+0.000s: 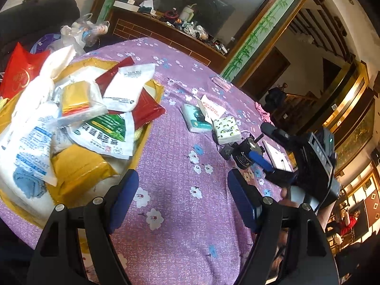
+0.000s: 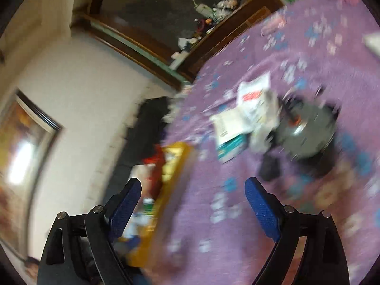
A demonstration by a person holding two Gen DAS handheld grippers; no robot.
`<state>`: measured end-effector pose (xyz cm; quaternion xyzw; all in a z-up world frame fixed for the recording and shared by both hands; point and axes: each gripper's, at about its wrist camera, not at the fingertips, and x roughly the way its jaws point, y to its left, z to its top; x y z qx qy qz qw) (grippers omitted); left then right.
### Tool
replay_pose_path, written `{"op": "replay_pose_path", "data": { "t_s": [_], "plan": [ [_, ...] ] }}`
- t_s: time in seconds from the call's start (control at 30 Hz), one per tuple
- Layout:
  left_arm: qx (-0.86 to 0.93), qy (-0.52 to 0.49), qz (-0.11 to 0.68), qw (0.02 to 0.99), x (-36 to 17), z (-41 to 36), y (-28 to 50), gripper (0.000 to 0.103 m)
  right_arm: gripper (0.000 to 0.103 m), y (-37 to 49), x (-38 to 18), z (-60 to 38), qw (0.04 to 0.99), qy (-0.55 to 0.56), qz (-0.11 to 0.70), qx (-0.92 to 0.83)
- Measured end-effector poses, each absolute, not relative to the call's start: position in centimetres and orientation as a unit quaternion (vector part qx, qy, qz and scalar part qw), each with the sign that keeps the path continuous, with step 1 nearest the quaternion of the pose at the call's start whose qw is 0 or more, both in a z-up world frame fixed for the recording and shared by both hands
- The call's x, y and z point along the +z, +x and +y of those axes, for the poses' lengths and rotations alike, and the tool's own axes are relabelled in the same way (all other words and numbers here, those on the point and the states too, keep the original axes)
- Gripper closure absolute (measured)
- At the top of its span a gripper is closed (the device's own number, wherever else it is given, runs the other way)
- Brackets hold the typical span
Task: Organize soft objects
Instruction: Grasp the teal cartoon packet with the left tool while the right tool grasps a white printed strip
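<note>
A yellow tray (image 1: 155,87) at the left holds a pile of soft packets: white, red and yellow bags, with a green-and-white packet (image 1: 106,130) on top. Two tissue packs lie on the purple flowered cloth (image 1: 180,166): a teal-and-white one (image 1: 196,118) and a white patterned one (image 1: 226,130). My left gripper (image 1: 182,185) is open and empty above the cloth, right of the tray. My right gripper (image 1: 266,149) shows at the right, open, near the tissue packs. In the blurred right wrist view my right gripper (image 2: 192,194) is open and empty; the tissue packs (image 2: 239,123) lie ahead and the tray (image 2: 175,163) to the left.
A dark round device (image 1: 242,154) and a white card (image 1: 277,156) lie by the right gripper. A pink packet (image 1: 222,82) sits at the far table edge. A red bag (image 1: 19,73) and plastic bags (image 1: 80,33) stand behind the tray. A wooden cabinet (image 1: 166,33) stands beyond.
</note>
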<state>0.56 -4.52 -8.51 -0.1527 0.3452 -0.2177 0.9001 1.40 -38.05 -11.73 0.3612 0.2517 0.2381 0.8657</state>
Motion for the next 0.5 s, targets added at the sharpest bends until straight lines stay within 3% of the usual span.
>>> {"op": "replay_pose_path", "data": {
  "t_s": [0.1, 0.2, 0.5],
  "plan": [
    [-0.225, -0.145, 0.347, 0.899, -8.5, -4.9, 0.7, 0.026, 0.015, 2.1, -10.7, -38.3, 0.880, 0.327, 0.265, 0.219],
    [-0.225, -0.138, 0.351, 0.898, -8.5, -5.1, 1.0, 0.026, 0.027, 3.7, -9.4, -37.8, 0.895, 0.286, 0.280, 0.196],
    [-0.231, -0.155, 0.356, 0.892, -8.8, -4.6, 1.8, 0.026, 0.033, 12.1, -4.6, -32.3, 0.913, 0.185, 0.324, 0.168]
  ]
}}
